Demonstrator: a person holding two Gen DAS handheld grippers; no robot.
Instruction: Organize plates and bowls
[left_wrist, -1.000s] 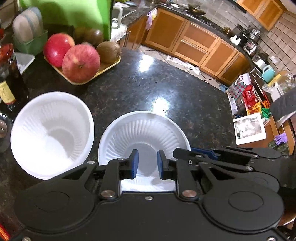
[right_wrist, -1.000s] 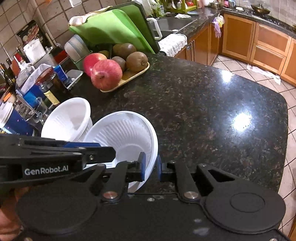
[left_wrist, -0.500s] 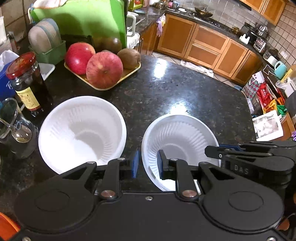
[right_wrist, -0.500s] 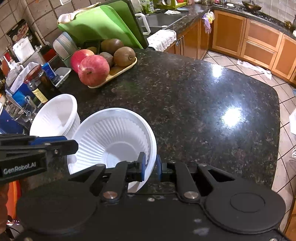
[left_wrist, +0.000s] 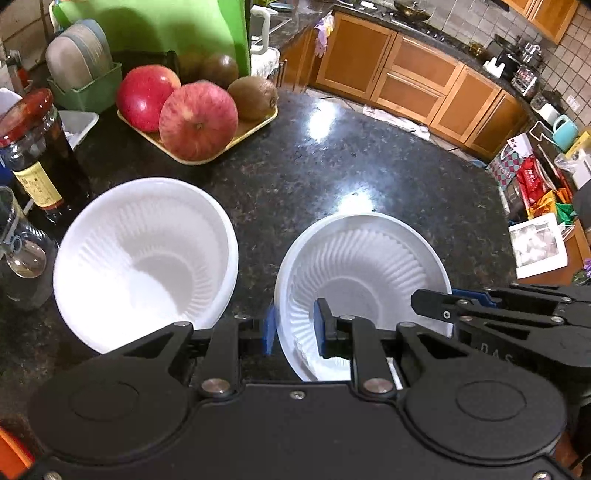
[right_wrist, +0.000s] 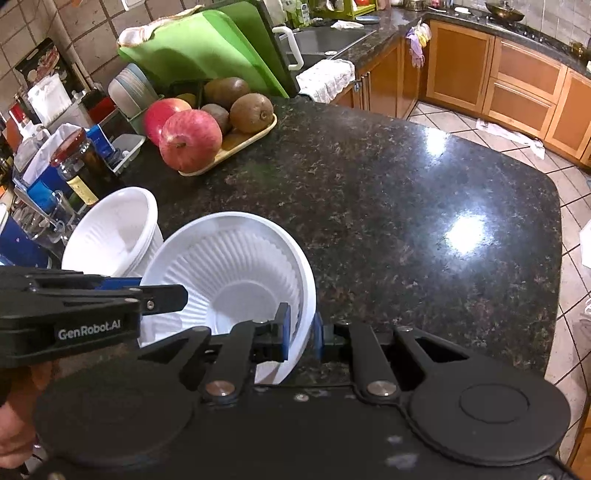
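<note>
White plastic everywhere: right gripper (right_wrist: 300, 334) clamping the near rim of the ribbed bowl (right_wrist: 236, 266), pads shut tight on it. Left gripper (left_wrist: 293, 328) sliding off leftward, now straddling the bowl's (left_wrist: 364, 266) rim at nine o'clock, fingers slightly apart, not visibly pinching. Second stack of bowls (left_wrist: 147, 258) coming fully into view at ten o'clock on the granite counter (right_wrist: 388, 206), just beside, not touching. Probably lining up to nest the held bowl into that stack. Fruit tray (left_wrist: 207, 155) sitting well clear at twelve.
</note>
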